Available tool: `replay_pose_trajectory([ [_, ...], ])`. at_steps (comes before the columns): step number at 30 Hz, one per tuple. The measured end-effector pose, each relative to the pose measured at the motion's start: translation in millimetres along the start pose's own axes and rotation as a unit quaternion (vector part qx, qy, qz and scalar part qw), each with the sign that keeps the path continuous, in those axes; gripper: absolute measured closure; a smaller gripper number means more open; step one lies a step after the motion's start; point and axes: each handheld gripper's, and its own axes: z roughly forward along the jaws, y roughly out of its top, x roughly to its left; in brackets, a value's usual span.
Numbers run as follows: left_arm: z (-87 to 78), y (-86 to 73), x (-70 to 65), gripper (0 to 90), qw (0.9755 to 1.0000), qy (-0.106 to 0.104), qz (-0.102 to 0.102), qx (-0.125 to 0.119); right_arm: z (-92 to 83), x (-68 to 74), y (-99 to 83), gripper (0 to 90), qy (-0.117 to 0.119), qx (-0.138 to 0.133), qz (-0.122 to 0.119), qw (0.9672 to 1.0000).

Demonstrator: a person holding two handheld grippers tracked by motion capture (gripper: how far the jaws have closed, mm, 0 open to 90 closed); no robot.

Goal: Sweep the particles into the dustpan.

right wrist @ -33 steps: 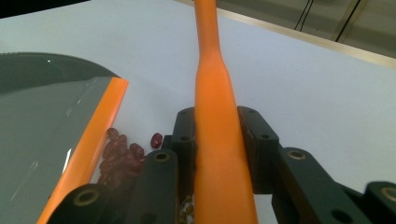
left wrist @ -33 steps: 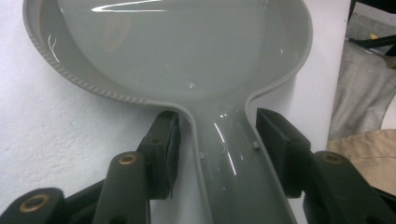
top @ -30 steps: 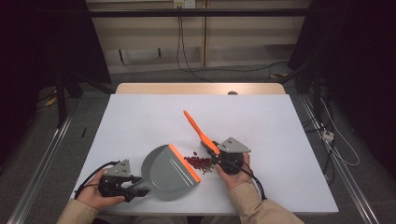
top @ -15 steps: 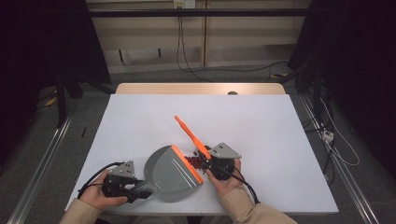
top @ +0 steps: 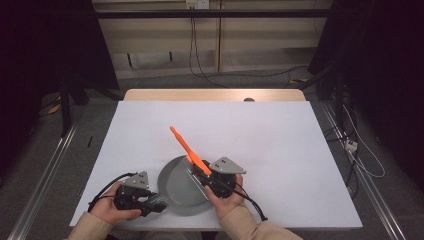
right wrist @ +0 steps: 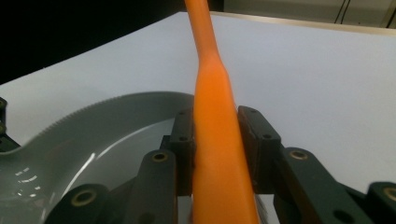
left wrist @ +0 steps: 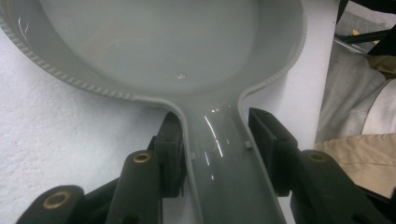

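A grey dustpan [top: 176,189] lies on the white table [top: 280,140] near its front edge. My left gripper [top: 156,204] is shut on the pan's handle [left wrist: 223,158], one pad against each side. In the left gripper view the pan's bowl [left wrist: 163,46] looks bare. An orange brush handle [top: 183,145] slants up and to the far left over the pan. My right gripper [top: 204,174] is shut on that handle [right wrist: 212,93] low down, above the pan's right edge [right wrist: 93,135]. The brush's bristles are hidden under the hand.
The table's front edge runs just below both hands. A wooden strip [top: 215,95] borders the far side. Metal rails [top: 45,175] flank the table and cables [top: 360,150] lie on the floor at the right.
My right gripper has carried the brush leftward onto the dustpan. The pan's orange lip and the dark bits beside it are now covered. The left hand has stayed put.
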Motion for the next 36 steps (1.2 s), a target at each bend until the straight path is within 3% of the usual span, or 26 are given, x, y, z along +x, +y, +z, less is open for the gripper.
replay_pose_trajectory([
  [7,0.6,-1.5,0.6,58.9,0.9999,-0.008,0.001,-0.007,13.0,9.7,13.8,70.4,0.027,-0.008,-0.010,0.9995],
  [10,0.6,-2.2,1.4,58.9,0.9999,-0.012,-0.001,-0.010,14.0,2.5,17.7,70.6,0.042,-0.018,0.011,0.9989],
  [13,0.0,-2.6,1.6,58.9,0.9999,-0.013,-0.002,-0.010,7.3,-8.5,25.8,70.6,0.038,-0.032,0.022,0.9985],
  [17,-1.7,-4.1,1.7,58.9,0.9998,-0.017,-0.002,-0.010,-8.9,-29.1,33.0,70.6,0.017,-0.047,0.021,0.9985],
  [25,-3.2,-4.4,-1.7,58.9,0.9998,-0.020,0.000,-0.007,-40.5,-62.4,12.7,70.6,-0.037,-0.018,0.013,0.9991],
  [29,-2.1,-3.1,-5.4,58.9,0.9998,-0.018,0.009,0.004,-51.9,-61.7,1.5,70.6,-0.067,-0.005,-0.008,0.9977],
  [30,-1.3,-2.8,-5.9,58.9,0.9996,-0.027,0.008,0.000,-53.4,-60.2,-1.4,70.6,-0.070,-0.001,-0.008,0.9975],
  [32,-0.7,-1.9,-8.7,59.0,0.9995,-0.029,0.009,0.004,-52.8,-56.6,-6.0,70.6,-0.076,0.012,-0.024,0.9968],
  [35,2.6,-0.2,-12.4,59.0,0.9993,-0.035,0.014,0.007,-53.0,-47.9,-10.0,70.5,-0.072,0.010,-0.036,0.9967],
  [36,4.4,0.0,-12.4,59.0,0.9988,-0.046,0.014,0.006,-53.1,-44.2,-11.5,70.3,-0.071,0.010,-0.038,0.9967],
])
